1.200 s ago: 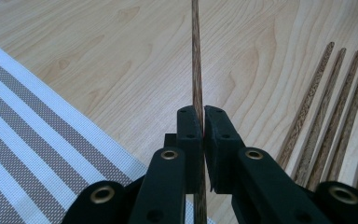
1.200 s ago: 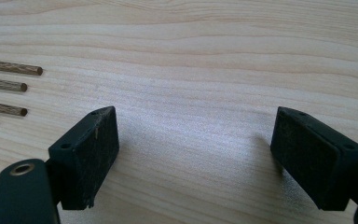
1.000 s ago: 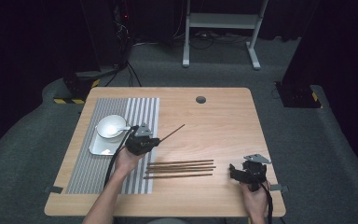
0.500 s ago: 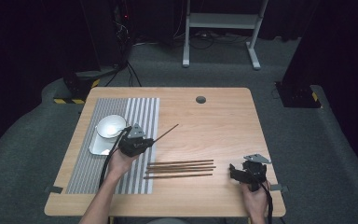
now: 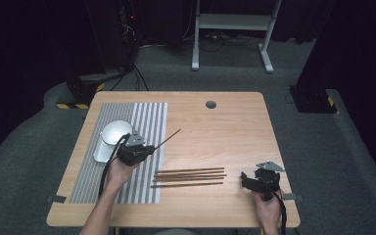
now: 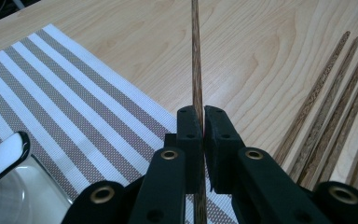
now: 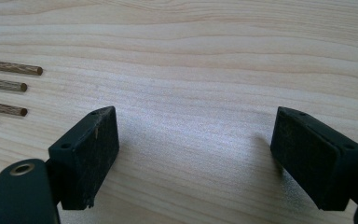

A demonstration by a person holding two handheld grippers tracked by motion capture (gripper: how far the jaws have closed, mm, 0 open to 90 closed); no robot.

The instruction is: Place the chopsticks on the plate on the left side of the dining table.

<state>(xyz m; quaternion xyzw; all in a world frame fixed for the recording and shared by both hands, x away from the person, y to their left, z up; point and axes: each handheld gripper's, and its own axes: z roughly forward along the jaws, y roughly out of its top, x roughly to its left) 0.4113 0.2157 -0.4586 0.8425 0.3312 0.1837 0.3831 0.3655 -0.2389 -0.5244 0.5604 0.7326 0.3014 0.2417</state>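
My left gripper (image 5: 144, 149) (image 6: 203, 122) is shut on a thin dark wooden stick (image 5: 169, 137) (image 6: 196, 56), which juts forward and to the right over the edge of a striped placemat (image 5: 147, 122) (image 6: 70, 107). Several more sticks (image 5: 188, 176) (image 6: 326, 107) lie side by side on the wooden table (image 5: 215, 127), right of the mat. Their blunt ends (image 7: 14, 86) show at the left in the right gripper view. My right gripper (image 5: 247, 180) (image 7: 196, 154) rests low near the table's front right, jaws wide apart with bare wood between them.
A white bowl (image 5: 115, 132) (image 6: 4, 154) sits on a white square plate (image 5: 103, 152) on the placemat, just left of my left gripper. A dark round grommet (image 5: 210, 104) marks the table's far middle. Table legs and cables stand on the dark floor beyond.
My left gripper has drifted left and slightly nearer over the placemat, carrying the stick with it. The right gripper has stayed put.
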